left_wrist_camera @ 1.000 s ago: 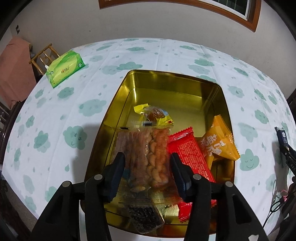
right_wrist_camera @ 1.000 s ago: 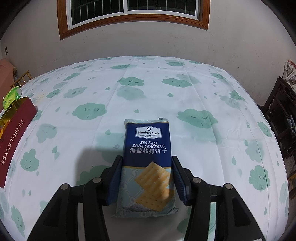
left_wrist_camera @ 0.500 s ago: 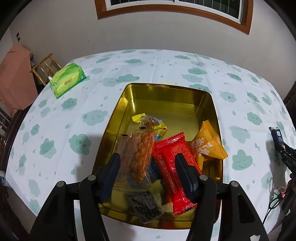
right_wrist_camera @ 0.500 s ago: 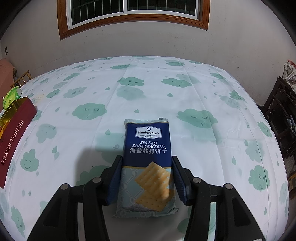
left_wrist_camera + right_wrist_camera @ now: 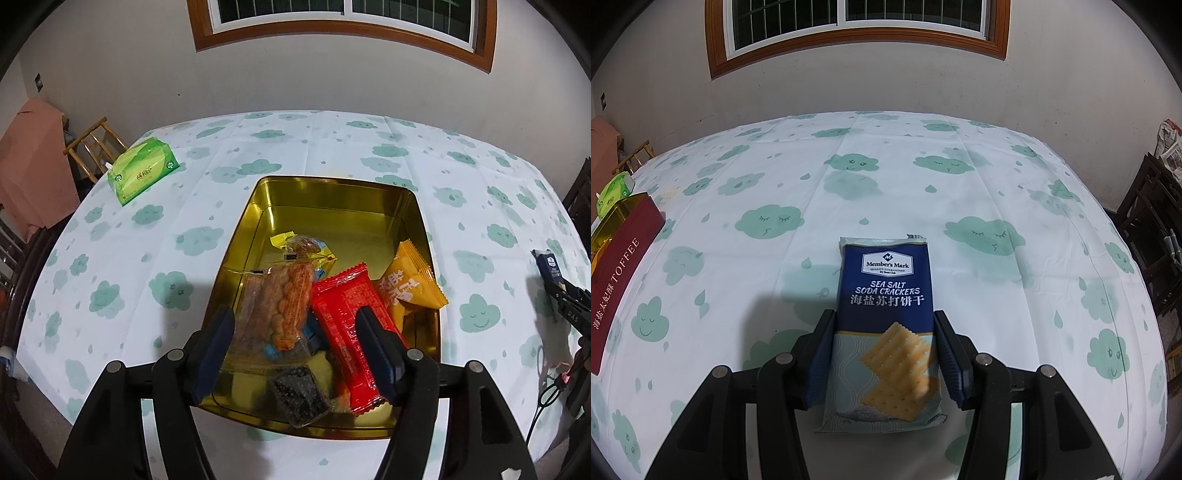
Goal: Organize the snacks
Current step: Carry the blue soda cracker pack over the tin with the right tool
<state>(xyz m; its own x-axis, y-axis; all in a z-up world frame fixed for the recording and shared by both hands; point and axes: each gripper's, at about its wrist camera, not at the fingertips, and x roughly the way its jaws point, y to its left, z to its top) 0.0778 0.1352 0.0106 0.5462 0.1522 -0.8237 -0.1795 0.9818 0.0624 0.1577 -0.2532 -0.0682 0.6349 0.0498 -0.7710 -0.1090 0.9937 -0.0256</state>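
Several snack packets already lay in the gold tin (image 5: pixel 334 192), under the left gripper (image 5: pixel 295 347), fingers apart and empty. The right gripper (image 5: pixel 884 354) clasped the cracker pack (image 5: pixel 886 295) on the tabletop (image 5: pixel 997 177), not yet binned.

A wood-framed window (image 5: pixel 864 33) is sitting high in the pale wall (image 5: pixel 1052 81); a wooden chair (image 5: pixel 92 146) is standing beside the table's left edge.

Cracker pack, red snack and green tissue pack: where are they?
cracker pack (image 5: pixel 886 291), right wrist view, blue front.
red snack (image 5: pixel 345 314), left wrist view, wrapper's middle.
green tissue pack (image 5: pixel 142 173), left wrist view, top face.
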